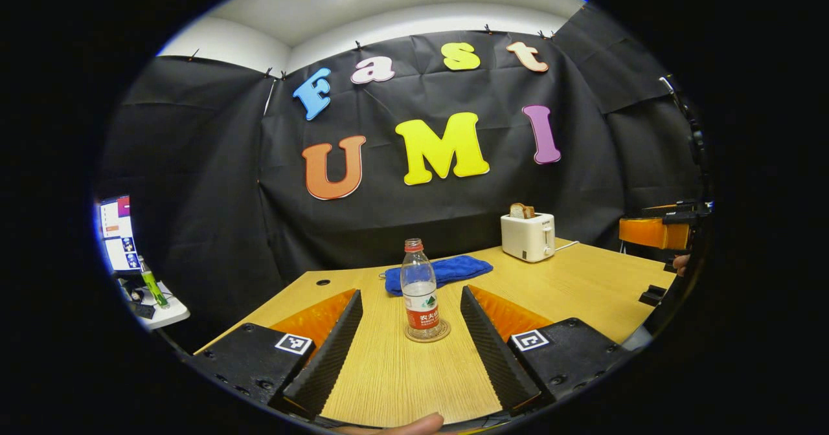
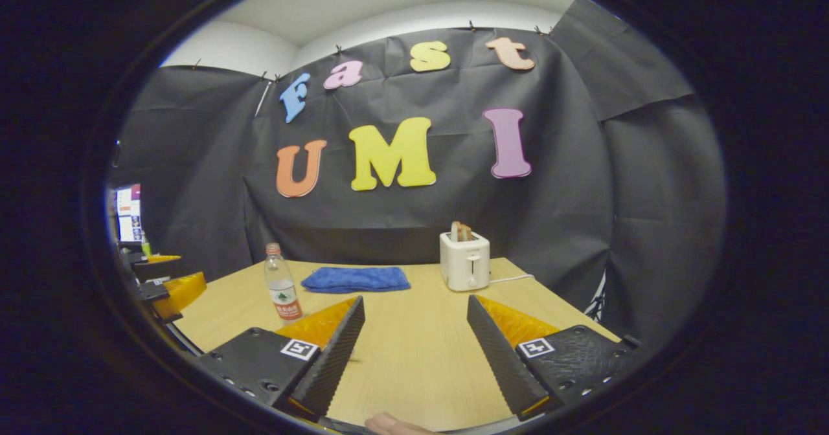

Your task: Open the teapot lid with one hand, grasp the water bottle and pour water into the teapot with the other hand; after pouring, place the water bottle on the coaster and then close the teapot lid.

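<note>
Both the left gripper [image 1: 411,338] and right gripper [image 2: 414,351] were wide open holding nothing, water bottle [image 1: 420,296] already sat on its coaster [image 1: 427,336] dead ahead of the left one, so I'd guess only closing the teapot lid was left.

The light wooden table [image 1: 570,279] shows a matt, fine straight grain; the clear plastic water bottle [image 1: 420,290] with a glossy red label stands on a round transparent coaster [image 1: 427,336], perhaps glass; at the far edge, a soft blue folded cloth [image 1: 447,270]; the smooth white plastic toaster [image 1: 528,236] has a slight sheen.
</note>
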`<state>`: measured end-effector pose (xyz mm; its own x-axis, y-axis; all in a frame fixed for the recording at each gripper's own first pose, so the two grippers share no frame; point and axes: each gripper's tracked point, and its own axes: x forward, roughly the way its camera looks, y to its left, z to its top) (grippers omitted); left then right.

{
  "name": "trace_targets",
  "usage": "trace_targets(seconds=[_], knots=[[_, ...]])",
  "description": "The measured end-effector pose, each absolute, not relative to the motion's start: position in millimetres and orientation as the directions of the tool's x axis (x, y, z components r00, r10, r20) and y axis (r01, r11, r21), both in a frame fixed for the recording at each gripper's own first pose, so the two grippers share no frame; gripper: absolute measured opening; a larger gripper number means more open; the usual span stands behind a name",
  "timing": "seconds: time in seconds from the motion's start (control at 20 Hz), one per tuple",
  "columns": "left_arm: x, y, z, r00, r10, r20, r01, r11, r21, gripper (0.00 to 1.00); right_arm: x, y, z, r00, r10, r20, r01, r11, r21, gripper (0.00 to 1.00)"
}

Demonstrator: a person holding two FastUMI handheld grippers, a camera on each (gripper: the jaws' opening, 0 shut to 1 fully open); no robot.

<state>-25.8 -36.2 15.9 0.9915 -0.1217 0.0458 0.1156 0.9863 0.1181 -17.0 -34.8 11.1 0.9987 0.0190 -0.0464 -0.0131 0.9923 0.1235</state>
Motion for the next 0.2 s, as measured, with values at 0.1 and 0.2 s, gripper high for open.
trace_targets(seconds=[0.1, 0.2], knots=[[-24.4, -37.0, 13.6, 0.992, -0.119, 0.038, 0.114, 0.987, 0.113, 0.95, -16.6, -31.9, 10.4, 0.998, 0.03, -0.049, -0.024, 0.992, 0.121, 0.96], [-23.5, -34.7, 14.6, 0.993, -0.111, 0.04, 0.106, 0.988, 0.11, 0.96, -17.5, -31.3, 11.0, 0.998, 0.035, -0.046, -0.029, 0.993, 0.115, 0.96]])
